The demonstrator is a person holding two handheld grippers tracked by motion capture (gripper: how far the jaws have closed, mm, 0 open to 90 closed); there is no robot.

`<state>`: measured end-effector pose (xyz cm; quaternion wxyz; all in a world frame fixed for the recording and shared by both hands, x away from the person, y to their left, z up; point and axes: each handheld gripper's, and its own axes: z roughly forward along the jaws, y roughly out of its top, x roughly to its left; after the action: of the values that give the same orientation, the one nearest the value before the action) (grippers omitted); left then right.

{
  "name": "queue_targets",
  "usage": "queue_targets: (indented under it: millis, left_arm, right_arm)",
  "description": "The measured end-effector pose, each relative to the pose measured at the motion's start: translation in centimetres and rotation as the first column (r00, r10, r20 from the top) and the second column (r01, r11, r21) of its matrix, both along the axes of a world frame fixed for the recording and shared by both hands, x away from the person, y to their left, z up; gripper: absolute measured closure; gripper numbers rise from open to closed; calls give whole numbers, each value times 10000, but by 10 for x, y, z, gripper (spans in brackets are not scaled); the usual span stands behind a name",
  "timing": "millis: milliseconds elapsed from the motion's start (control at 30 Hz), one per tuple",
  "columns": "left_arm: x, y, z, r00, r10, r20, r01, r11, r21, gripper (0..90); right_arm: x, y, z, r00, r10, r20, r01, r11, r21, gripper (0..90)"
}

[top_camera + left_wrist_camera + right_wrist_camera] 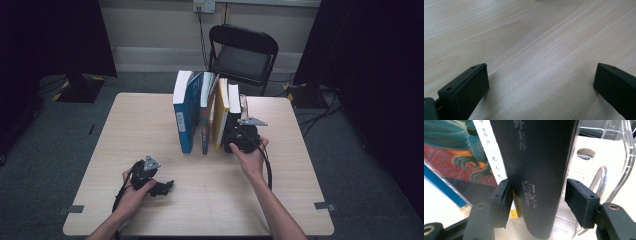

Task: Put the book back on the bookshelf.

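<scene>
Black book [541, 170] stands upright at the right end of the row on the worktop [150, 130], its matte spine with pale printed characters facing me, a yellow-and-white book [495, 165] pressed against its left side and a clear plastic bookend [619, 157] just beside its right. My right gripper [239, 136] straddles the spine low down: the left jaw sits close against the cover, while a gap shows between the right jaw and the other cover, so I judge it released, not pinching. The step in hand looks like taking or letting go of this end volume; the next move calls for squeezing evenly on both hard, flat covers, then drawing straight back so the neighbours, a thin grey book [206, 112] and a tall blue book [184, 112], do not topple. My left gripper [541, 82] rests spread wide and empty over the smooth, pale wood-grain worktop, well apart from the row.
</scene>
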<state>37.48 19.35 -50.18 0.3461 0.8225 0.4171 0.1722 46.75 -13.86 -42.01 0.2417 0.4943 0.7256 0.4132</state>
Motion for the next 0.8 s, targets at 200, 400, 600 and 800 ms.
queue_targets:
  millis: [200,400,600,800]
  left_arm:
    - [1,0,0,10000,-36,-1,36,10000,25,0]
    - [2,0,0,10000,-42,-5,42,10000,32,0]
    - [2,0,0,10000,1,12,-1,10000,-14,0]
    - [2,0,0,10000,25,17,-25,10000,-9,0]
  right_arm:
    - [-2,-6,3,9999,101,-100,-101,9999,-18,329]
    - [-12,-16,7,9996,231,-129,-230,9997,129,251]
    - [-24,-29,11,9995,321,-82,-317,9988,375,200]
    - [-43,-46,6,9983,470,-332,-451,9975,548,141]
